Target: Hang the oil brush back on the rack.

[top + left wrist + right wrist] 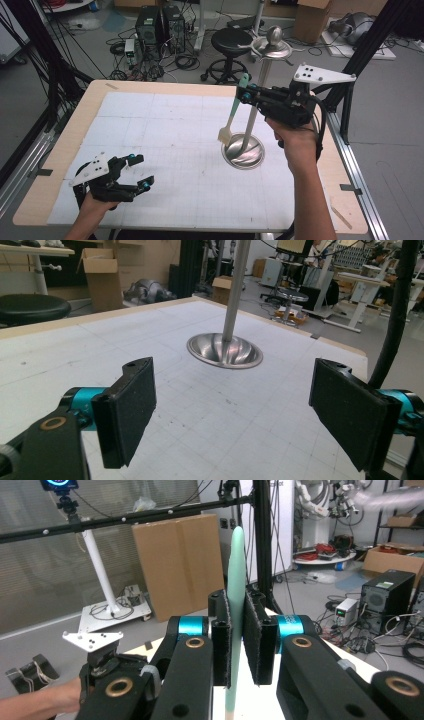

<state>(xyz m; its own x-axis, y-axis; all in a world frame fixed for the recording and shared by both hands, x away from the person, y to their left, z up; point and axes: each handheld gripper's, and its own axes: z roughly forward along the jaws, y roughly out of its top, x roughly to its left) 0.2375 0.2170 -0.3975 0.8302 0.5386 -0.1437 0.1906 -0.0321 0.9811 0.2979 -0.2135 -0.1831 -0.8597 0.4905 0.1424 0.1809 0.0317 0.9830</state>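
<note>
A pale green spatula (232,114) hangs upright over the table, its cream blade down near the rim of the metal stand's dish base (243,151). My right gripper (246,93) is shut on the spatula's handle (235,600), which runs up between the pads. A chrome pole (259,95) rises from the dish to a round top with hooks (272,47). My left gripper (140,172) rests low at the table's front left, jaws wide open with nothing between them; its own view looks toward the dish base (224,350).
The white gridded mat (165,150) covers a wooden table (65,145). Beyond the far edge stand a black stool (230,42), computer towers (159,27) and cables. Black frame posts (367,40) rise at the right.
</note>
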